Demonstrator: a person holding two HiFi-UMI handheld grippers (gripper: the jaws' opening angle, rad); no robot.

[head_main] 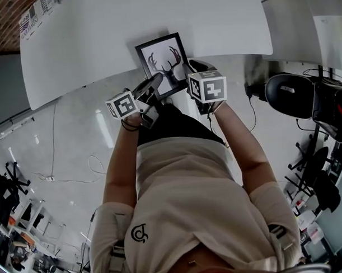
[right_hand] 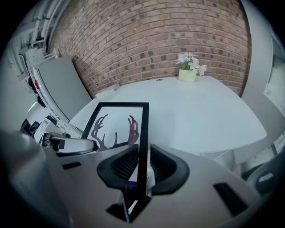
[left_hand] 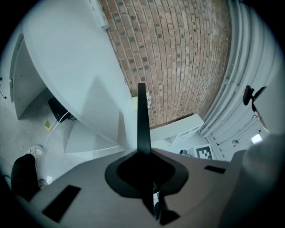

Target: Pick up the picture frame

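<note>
Firmly pinches picture frame's (head_main: 164, 63) left edge in left gripper (left_hand: 142, 156), straddles right edge loosely between right gripper's (right_hand: 141, 164) parted jaws, at white table's (head_main: 223, 25) near rim, wide tabletop beyond

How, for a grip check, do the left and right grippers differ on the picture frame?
Left gripper: jaws shut on the picture frame; right gripper: jaws apart, a gap beside it. Left gripper points about level at the brick wall; right gripper tilts down toward the table. Both straddle the frame's edge.
</note>
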